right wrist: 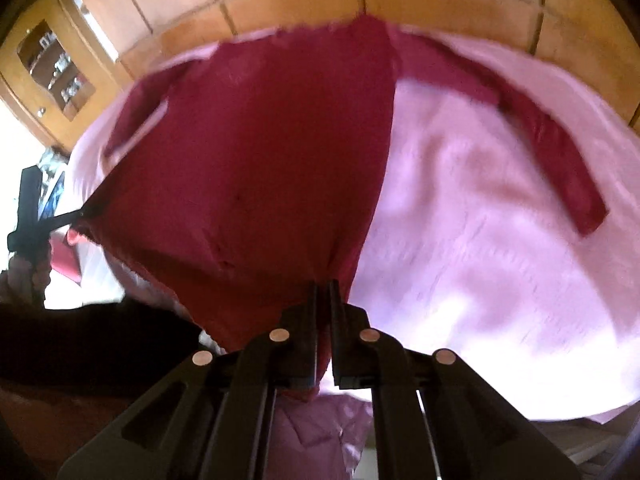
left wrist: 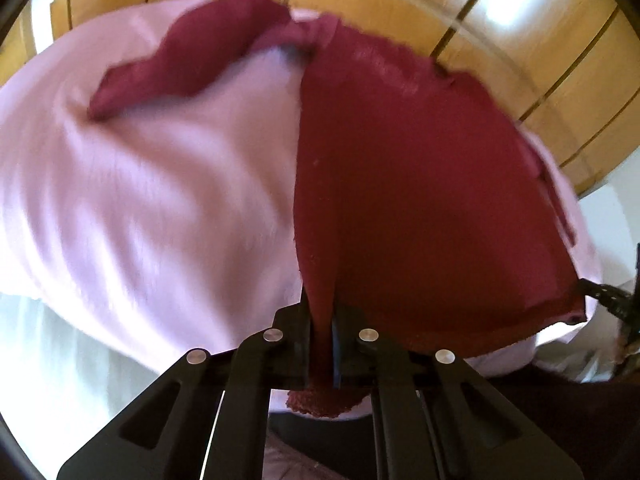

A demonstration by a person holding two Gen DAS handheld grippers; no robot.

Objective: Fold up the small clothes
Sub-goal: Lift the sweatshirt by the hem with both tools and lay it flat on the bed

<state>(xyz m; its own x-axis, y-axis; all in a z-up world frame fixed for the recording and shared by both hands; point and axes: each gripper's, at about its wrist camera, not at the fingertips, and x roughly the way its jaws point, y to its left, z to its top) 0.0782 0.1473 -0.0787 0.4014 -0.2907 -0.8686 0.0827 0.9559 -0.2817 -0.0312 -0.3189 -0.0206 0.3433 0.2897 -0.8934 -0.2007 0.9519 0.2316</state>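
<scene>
Both tongs [left wrist: 322, 344] [right wrist: 323, 336] pinch a knitted maroon garment [left wrist: 420, 208] over pink cloth [left wrist: 140, 184].

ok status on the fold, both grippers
Left gripper shut on maroon garment. Right gripper shut on same hem. Garment spread over pink sheet. Nothing in the way.

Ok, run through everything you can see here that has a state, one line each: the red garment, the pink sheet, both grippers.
red garment: spread over the sheet, near hem pinched at two corners, one long sleeve lying out to the side.
pink sheet: laid out under the garment, softly wrinkled.
left gripper: shut on the garment's hem.
right gripper: shut on the garment's hem at the other corner.
</scene>
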